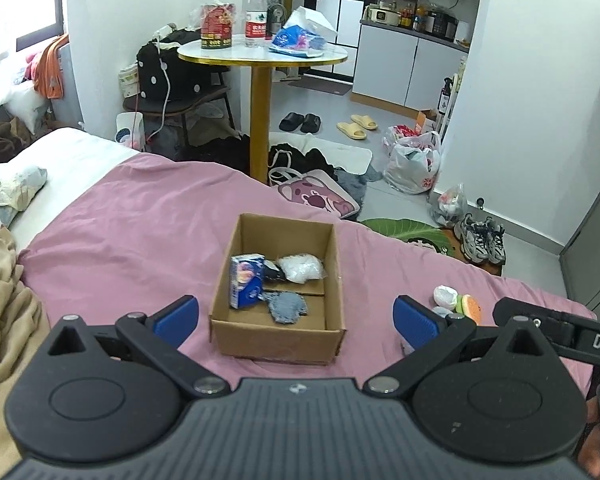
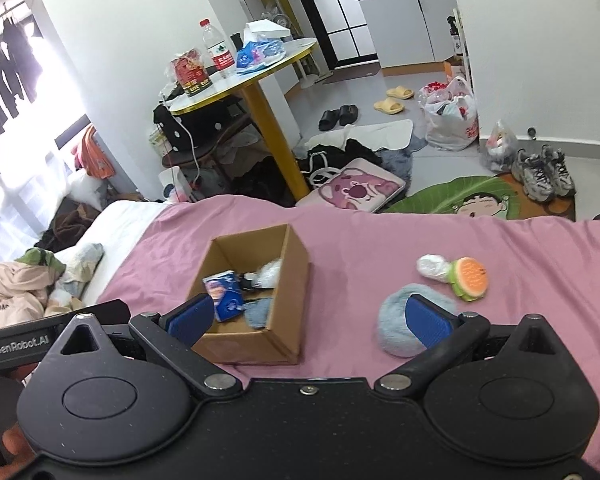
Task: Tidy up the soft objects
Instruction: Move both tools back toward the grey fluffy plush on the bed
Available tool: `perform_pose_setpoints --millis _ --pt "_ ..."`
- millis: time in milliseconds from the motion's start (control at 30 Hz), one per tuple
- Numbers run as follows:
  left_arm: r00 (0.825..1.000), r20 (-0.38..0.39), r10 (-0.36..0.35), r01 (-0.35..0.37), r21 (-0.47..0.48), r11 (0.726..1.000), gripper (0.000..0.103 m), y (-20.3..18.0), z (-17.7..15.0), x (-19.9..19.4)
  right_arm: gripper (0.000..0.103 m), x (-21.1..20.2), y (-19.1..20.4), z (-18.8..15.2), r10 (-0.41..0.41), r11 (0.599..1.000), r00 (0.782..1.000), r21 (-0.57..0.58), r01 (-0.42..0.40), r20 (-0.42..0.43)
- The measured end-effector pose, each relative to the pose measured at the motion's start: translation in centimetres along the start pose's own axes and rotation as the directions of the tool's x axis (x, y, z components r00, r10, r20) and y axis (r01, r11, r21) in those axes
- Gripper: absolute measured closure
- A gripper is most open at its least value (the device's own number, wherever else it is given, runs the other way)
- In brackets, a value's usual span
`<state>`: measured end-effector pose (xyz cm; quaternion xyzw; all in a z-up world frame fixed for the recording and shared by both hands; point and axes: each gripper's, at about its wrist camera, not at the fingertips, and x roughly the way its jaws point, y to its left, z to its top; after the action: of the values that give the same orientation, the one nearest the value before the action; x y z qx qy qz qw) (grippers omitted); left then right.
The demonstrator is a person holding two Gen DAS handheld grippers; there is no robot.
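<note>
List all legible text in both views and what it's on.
"GenRobot.AI": on the black bar at the left edge of the right wrist view.
"DA": cut off at the frame edge, on the black bar at the right of the left wrist view.
Too small or blurred to read: water bottle label, red canister, blue packet in the cardboard box, white plastic bag print.

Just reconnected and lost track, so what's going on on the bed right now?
A person holds a gripper in each hand over the pink bedspread, sorting soft items into a cardboard box. The box already holds a blue packet, a white fluffy piece and a grey fuzzy piece. Both the left gripper and the right gripper are open and empty. A grey-blue fluffy ball, a white bundle and an orange-and-green plush lie outside the box.
</note>
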<state>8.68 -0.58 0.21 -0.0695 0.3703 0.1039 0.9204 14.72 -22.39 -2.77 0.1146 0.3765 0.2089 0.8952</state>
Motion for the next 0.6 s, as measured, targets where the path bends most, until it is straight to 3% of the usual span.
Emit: perform_pose_setpoints --millis 200,600 --pt "1.0 -0.004 0.014 -0.013 0.047 0.999 0.0 -3.0 -0.8 2.0 0.0 0.4 -2.6 -0.5 -0.014 1.0 1.0 -0.022 0.014 -0.02" --pt "0.999 -0.034 -0.011 0.013 0.058 0.998 0.001 -7.1 -1.0 8.6 0.0 4.3 -10.9 -0.7 -0.018 0.983 0.999 0.181 0.026 -0.043"
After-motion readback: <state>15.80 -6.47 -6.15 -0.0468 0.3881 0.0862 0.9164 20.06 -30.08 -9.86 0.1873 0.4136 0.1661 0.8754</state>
